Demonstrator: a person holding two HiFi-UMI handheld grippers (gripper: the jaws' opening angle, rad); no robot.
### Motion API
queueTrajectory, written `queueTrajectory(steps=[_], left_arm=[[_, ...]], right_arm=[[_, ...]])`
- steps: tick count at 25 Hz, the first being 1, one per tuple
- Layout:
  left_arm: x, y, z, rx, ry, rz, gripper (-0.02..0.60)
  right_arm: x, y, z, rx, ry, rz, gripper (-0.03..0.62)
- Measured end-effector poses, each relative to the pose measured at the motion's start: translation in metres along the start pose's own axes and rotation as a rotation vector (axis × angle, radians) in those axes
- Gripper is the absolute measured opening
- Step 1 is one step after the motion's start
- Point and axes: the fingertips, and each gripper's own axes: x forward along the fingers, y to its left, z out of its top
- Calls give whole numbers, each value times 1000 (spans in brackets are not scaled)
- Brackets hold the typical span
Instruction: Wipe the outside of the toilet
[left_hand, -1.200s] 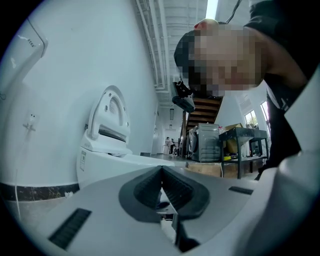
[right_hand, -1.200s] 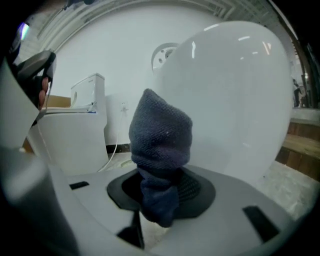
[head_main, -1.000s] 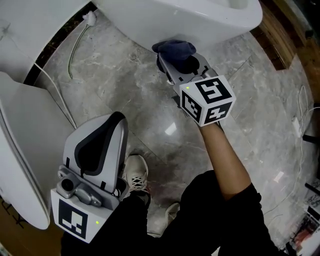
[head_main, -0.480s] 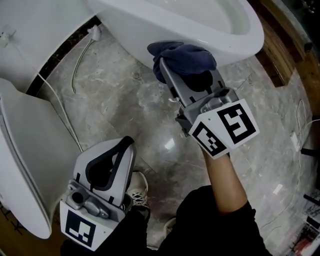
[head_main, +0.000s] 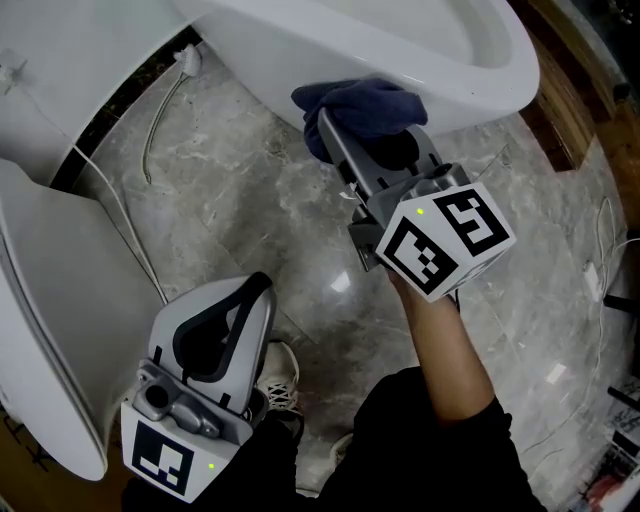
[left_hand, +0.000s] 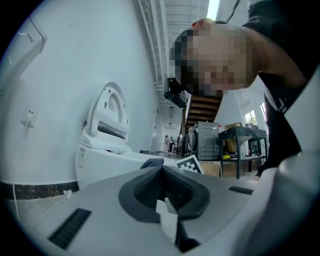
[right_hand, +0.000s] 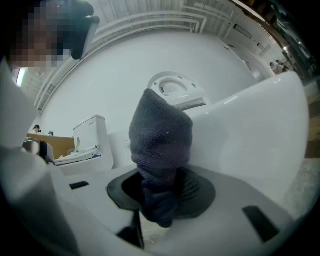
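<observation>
The right tool (head_main: 372, 140) pinches a dark cloth (head_main: 362, 100) against the toilet (head_main: 300, 50) bowl's outer underside, so the wad can rub the porcelain. The left tool (head_main: 240, 300), pressed together and empty, hangs low over the floor (head_main: 250, 190), clear of the wiping.

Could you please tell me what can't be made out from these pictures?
- Head view: whether the cloth touches the toilet bowl; the cloth's own bulk hides the contact.
- Head view: the rest of the toilet, cut off by the top edge.
- Right gripper view: the right gripper's fingertips, buried in the cloth.
</observation>
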Motion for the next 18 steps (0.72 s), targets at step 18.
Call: queueTrajectory(steps=[18], left_arm=[[-2,16,-5,-26,1,2,9]], right_arm=[[23,-21,-65,92,129,-43,121]])
